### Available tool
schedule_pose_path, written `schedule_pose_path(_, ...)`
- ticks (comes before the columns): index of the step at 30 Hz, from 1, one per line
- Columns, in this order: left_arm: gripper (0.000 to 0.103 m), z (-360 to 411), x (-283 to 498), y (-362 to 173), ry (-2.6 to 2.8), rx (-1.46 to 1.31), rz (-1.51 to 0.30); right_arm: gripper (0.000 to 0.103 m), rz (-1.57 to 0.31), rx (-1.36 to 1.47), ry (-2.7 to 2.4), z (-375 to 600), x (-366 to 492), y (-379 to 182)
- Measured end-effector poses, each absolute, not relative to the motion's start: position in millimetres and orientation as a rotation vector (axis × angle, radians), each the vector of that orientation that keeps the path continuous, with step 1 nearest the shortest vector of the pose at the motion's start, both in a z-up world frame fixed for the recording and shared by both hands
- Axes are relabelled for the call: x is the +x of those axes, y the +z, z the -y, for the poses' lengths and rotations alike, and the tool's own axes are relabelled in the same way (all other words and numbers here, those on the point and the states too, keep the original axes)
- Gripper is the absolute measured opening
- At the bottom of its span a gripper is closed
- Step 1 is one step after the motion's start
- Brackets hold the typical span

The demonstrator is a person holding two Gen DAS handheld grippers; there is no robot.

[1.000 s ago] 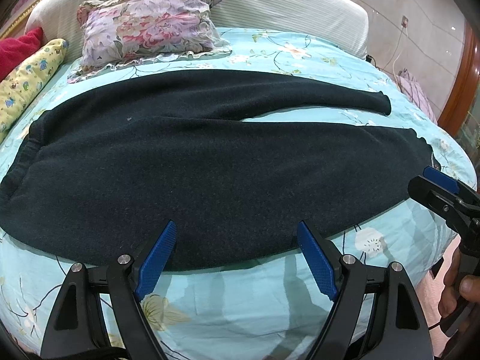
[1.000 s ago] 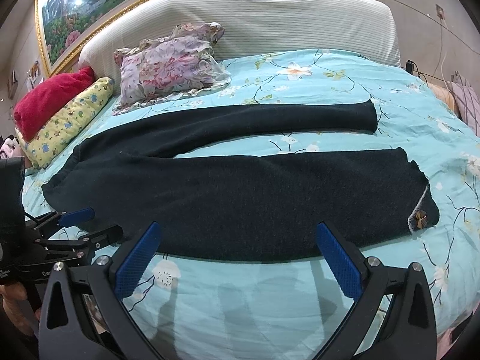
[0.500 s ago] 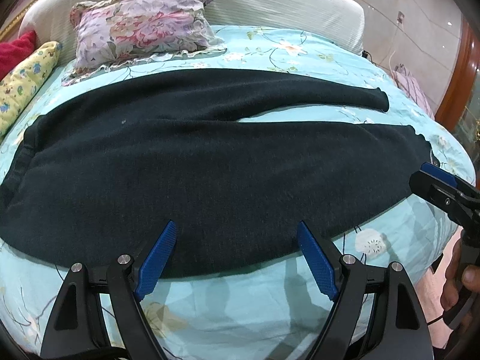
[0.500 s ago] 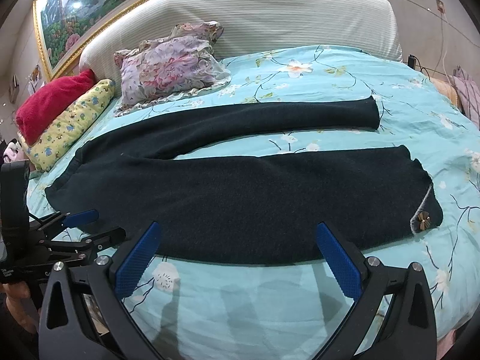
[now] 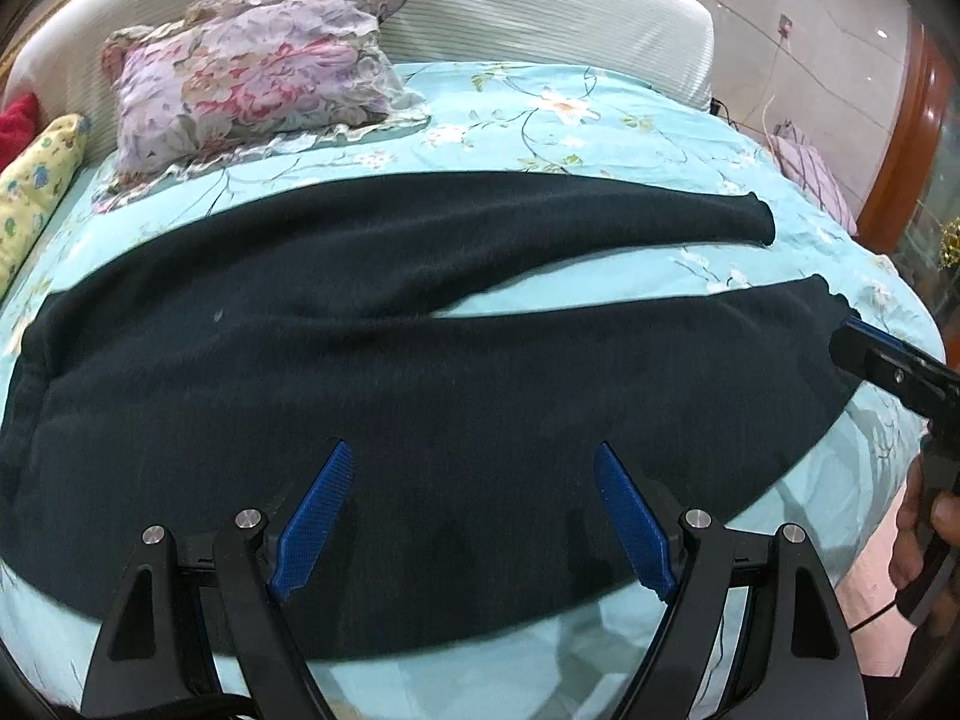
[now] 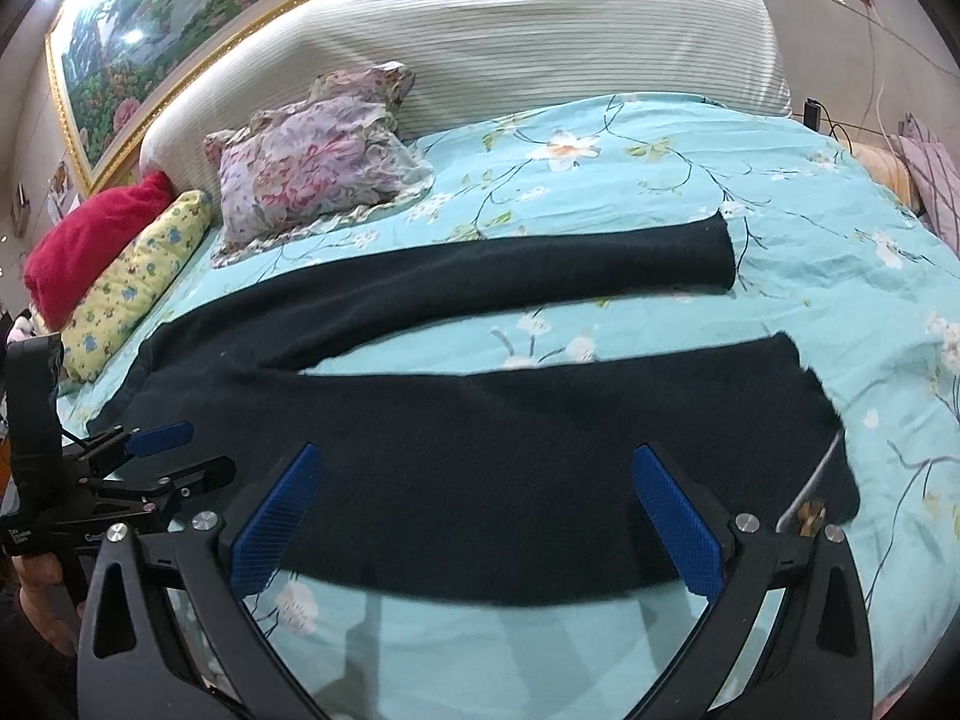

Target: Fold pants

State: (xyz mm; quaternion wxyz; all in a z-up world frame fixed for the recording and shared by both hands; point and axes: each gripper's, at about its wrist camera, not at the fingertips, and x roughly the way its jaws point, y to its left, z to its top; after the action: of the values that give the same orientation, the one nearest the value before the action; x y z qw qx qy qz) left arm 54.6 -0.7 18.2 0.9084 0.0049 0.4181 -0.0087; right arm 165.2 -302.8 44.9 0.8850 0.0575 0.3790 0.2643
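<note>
Dark pants (image 5: 420,372) lie flat on the bed, waist at the left, two legs spread apart toward the right; they also show in the right wrist view (image 6: 480,438). My left gripper (image 5: 471,468) is open, its blue pads over the near leg's thigh area. My right gripper (image 6: 474,474) is open over the near leg, close to its hem, where a small gold ornament (image 6: 810,519) sits. Each gripper shows in the other's view: the right one at the near leg's hem (image 5: 864,354), the left one near the waist (image 6: 150,456).
The bed has a light blue floral sheet (image 6: 660,180). A floral pillow (image 5: 252,78), a yellow bolster (image 6: 132,276) and a red cushion (image 6: 90,234) lie by the white headboard (image 6: 540,48). The bed's near edge is just below the pants.
Both grippers have moved forward and lower toward the near leg of the pants; their pads now overlap the dark fabric. The pants have not moved.
</note>
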Motion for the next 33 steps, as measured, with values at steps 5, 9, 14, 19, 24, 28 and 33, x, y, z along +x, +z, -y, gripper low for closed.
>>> schedule_pose_path(5,0.083,0,75,31,-0.064,0.008,-0.833,0.103,-0.797,0.156,0.548,314,190,49)
schedule_pose_path(9,0.083,2,100,41,-0.112,0.057,-0.845,0.103,-0.795,0.148,0.523,326,217,59)
schedule_pose_path(14,0.083,6,138,51,-0.168,0.124,-0.863,0.103,-0.828,0.163,0.501,345,260,68)
schedule_pose_path(19,0.083,12,193,65,-0.224,0.185,-0.862,0.103,-0.864,0.215,0.489,364,303,70)
schedule_pose_path(24,0.083,16,235,64,-0.314,0.204,-0.894,0.091,-0.917,0.261,0.483,377,341,64)
schedule_pose_path(28,0.083,20,263,57,-0.362,0.229,-0.914,0.081,-0.976,0.267,0.483,380,366,51)
schedule_pose_path(33,0.083,22,298,41,-0.44,0.267,-0.977,0.072,-1.045,0.266,0.495,377,388,31)
